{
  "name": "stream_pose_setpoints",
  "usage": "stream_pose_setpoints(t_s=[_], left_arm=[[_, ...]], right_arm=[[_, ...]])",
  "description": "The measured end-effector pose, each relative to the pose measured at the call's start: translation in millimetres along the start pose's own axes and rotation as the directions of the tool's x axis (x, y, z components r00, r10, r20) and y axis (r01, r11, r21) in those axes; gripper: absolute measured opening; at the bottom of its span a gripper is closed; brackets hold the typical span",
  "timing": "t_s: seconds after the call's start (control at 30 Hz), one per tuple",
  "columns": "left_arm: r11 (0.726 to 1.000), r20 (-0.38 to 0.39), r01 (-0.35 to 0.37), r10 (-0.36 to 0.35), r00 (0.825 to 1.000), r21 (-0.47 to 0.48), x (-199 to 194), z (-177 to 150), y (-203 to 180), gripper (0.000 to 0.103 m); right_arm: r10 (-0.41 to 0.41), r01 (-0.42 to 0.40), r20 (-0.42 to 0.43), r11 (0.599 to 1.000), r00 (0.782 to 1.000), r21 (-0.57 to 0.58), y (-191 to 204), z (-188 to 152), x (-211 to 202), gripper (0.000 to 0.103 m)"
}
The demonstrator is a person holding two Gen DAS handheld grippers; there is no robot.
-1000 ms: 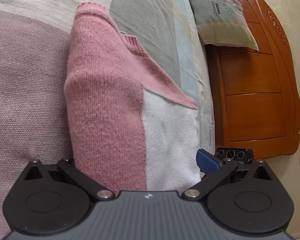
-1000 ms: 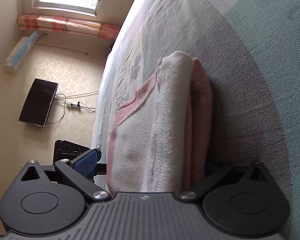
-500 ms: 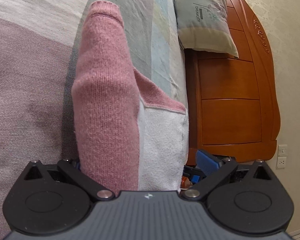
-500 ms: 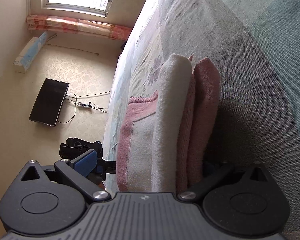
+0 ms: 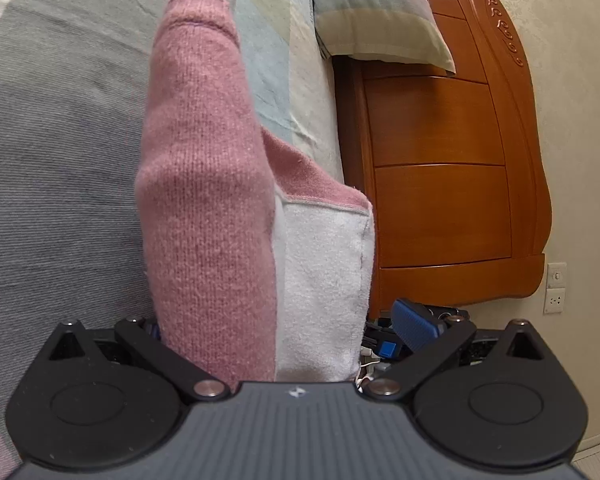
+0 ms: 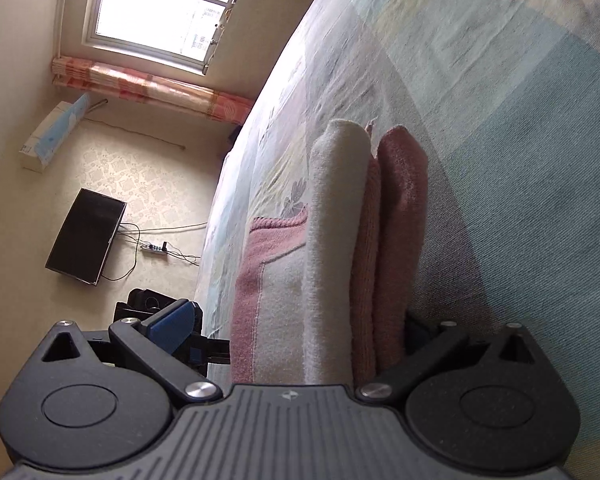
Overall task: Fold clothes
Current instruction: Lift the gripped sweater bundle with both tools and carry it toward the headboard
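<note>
A folded pink and white knit sweater [image 5: 208, 220] rests on the bed's patchwork bedspread [image 5: 60, 140]. My left gripper [image 5: 276, 332] straddles one end of the thick fold, jaws wide; the blue right fingertip [image 5: 414, 322] stands clear of the cloth, and the left one is hidden behind the pink layer. In the right wrist view the same sweater [image 6: 336, 240] shows as stacked white and pink layers. My right gripper [image 6: 296, 328] straddles its other end; the blue left fingertip [image 6: 172, 326] stands off to the side, and the right one is hidden behind the pink fold.
A wooden headboard [image 5: 460, 184] and a pillow [image 5: 372, 12] lie at the bed's head. A wall socket [image 5: 556, 288] is lower right. Past the bed edge, the right wrist view shows a dark screen [image 6: 86, 236], a power strip [image 6: 156, 248] and a window [image 6: 160, 12].
Both grippers have swung with the sweater between their jaws. The fold has grown narrower and more upright in both views, and more of the bed's far side now shows.
</note>
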State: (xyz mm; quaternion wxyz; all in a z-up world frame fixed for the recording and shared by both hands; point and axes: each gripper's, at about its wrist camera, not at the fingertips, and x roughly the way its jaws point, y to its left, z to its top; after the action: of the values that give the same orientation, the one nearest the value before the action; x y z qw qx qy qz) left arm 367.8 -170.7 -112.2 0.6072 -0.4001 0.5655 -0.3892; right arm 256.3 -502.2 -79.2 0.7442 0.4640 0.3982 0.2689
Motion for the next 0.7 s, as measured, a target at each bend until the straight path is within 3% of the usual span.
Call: stream_pose_setpoints(t_s=[0.3,0.53,0.7], left_arm=[[0.997,-0.113,0.077,-0.075,0.991,0.017,116.1,27.8,-39.3,0.101],[0.99,-0.17,0.143,-0.139,0.976,0.013,211.7,51.7,-69.2,0.101],[0.987,-0.196,0.163,-0.158,0.968,0.008,250.0,53.7,-66.4,0.101]], right_arm=[[-0.071,0.068,0.135,0.997,0.988,0.026,-37.2,55.6,-82.7,0.103],[-0.18,0.178,0.236,0.984,0.955,0.032,-66.5,111.5,-149.1,0.103],[-0.233,0.232,0.289,0.972,0.929,0.037,-83.6,144.1,-179.1,0.103]])
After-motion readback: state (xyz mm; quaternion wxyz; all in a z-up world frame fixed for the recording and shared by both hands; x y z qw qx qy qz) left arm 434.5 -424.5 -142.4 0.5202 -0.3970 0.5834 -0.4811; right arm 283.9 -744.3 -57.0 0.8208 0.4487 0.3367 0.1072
